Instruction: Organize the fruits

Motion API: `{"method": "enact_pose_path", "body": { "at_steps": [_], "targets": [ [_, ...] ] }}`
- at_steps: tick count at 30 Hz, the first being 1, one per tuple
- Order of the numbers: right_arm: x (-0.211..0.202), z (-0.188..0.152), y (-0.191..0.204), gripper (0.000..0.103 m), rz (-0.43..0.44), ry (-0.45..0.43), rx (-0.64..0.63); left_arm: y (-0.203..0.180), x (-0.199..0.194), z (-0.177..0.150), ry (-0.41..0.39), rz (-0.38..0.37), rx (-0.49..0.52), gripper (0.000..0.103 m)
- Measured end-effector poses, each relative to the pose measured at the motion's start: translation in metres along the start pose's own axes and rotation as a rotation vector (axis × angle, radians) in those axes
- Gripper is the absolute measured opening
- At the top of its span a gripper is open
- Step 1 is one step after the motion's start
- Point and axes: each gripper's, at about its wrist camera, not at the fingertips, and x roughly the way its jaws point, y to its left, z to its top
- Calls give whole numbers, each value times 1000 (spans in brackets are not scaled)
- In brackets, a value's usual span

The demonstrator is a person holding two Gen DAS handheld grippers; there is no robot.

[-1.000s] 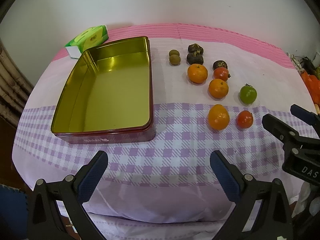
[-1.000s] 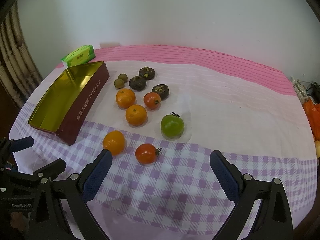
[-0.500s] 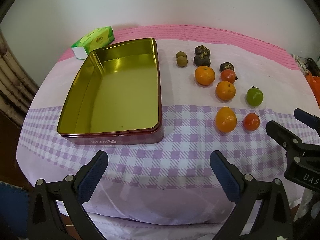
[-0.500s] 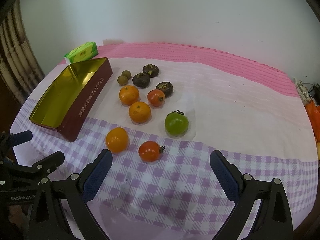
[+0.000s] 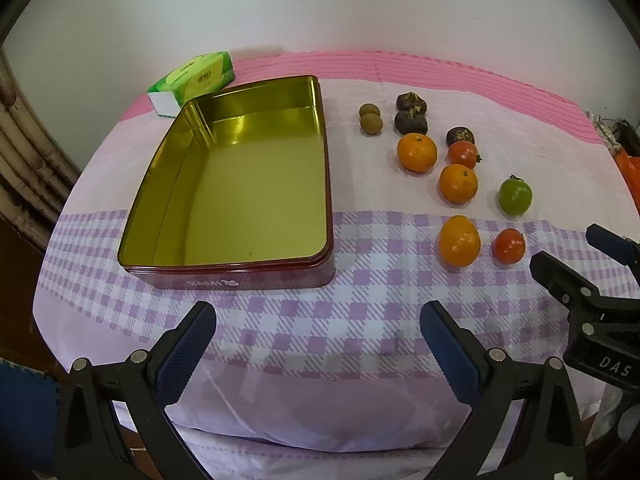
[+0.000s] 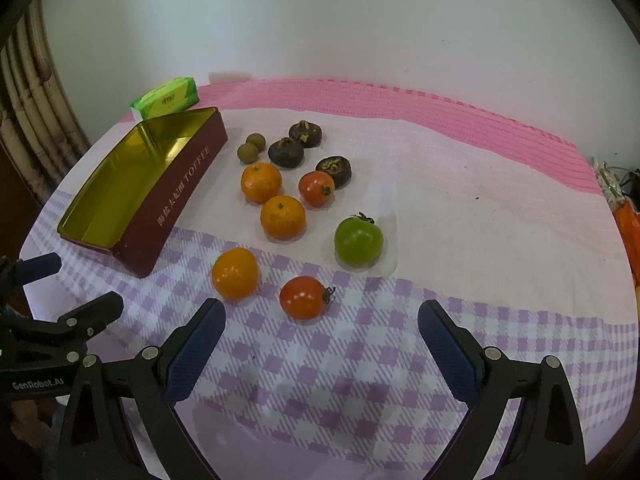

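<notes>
Both my grippers (image 5: 318, 344) (image 6: 320, 340) spread, empty; risk: round red tomato (image 6: 303, 297) rolls if nudged off-centre, missing tin (image 5: 326, 208).

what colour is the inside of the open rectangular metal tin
Shiny gold-yellow inside the open rectangular metal tin, with dark red outer walls; the left wrist view shows it best.

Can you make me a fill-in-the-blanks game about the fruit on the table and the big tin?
1. The gold inside of the tin holds ____ fruits right now.
2. Exactly one round fruit on the cloth is coloured ____.
3. The number of orange citrus fruits on the cloth is ____.
4. Both the left gripper and the right gripper have their jaws ____.

Missing words: no (zero); green; three; open
</notes>
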Motion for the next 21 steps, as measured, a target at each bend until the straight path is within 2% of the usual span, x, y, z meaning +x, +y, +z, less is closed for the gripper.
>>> {"method": "enact_pose_path", "body": {
  "at_steps": [6, 14, 18, 21],
  "targets": [
    [12, -4, 1, 88, 7, 36, -7, 5, 4, 1, 7, -7, -11, 101],
    [32, -4, 4, 64, 17, 69, -7, 7, 10, 0, 14, -26, -7, 101],
    [41, 0, 10, 62, 13, 73, -28, 6, 13, -1, 14, -32, 0, 101],
    [49, 2, 16, 56, 11, 89, -47, 6, 14, -1, 14, -36, 2, 101]
  ]
}}
